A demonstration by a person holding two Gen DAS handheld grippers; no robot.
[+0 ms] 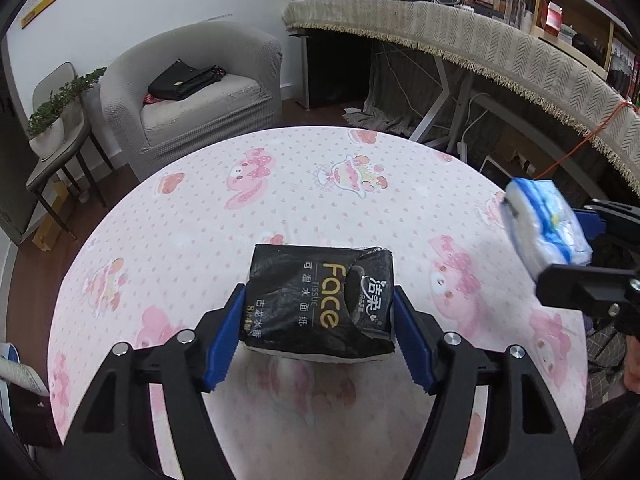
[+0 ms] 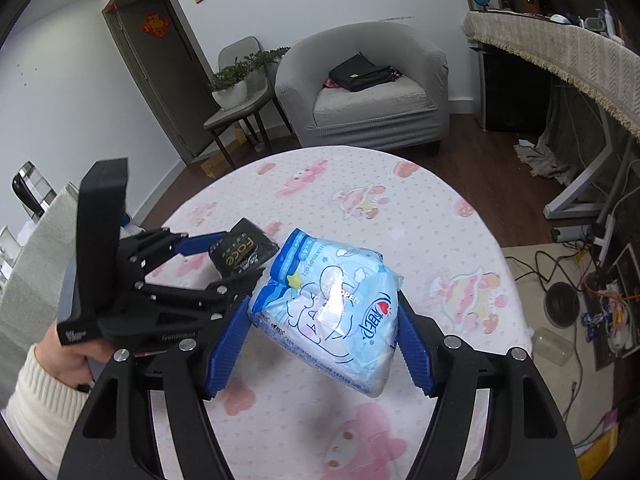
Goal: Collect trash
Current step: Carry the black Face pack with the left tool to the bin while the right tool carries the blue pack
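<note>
A black "Face" tissue pack [image 1: 316, 300] lies on the round table with the pink cartoon cloth [image 1: 280, 200]. My left gripper [image 1: 319, 296] has its blue pads against both sides of this pack. From the right wrist view, the same black pack [image 2: 240, 258] sits in the left gripper [image 2: 244, 256], which a hand in a white sleeve [image 2: 52, 360] holds. A light blue tissue pack [image 2: 328, 312] hangs tilted above the table [image 2: 420, 220], with my right gripper [image 2: 323, 308] shut on it. At the right edge of the left wrist view, that blue pack [image 1: 544, 224] shows in the right gripper [image 1: 564, 245].
Beyond the table stands a grey armchair [image 1: 192, 96] with a black bag on it. A chair with a potted plant [image 1: 52, 128] is on its left. A long desk with a fringed cloth [image 1: 480, 36] runs along the right. Cables and a power strip [image 2: 600, 240] lie on the floor.
</note>
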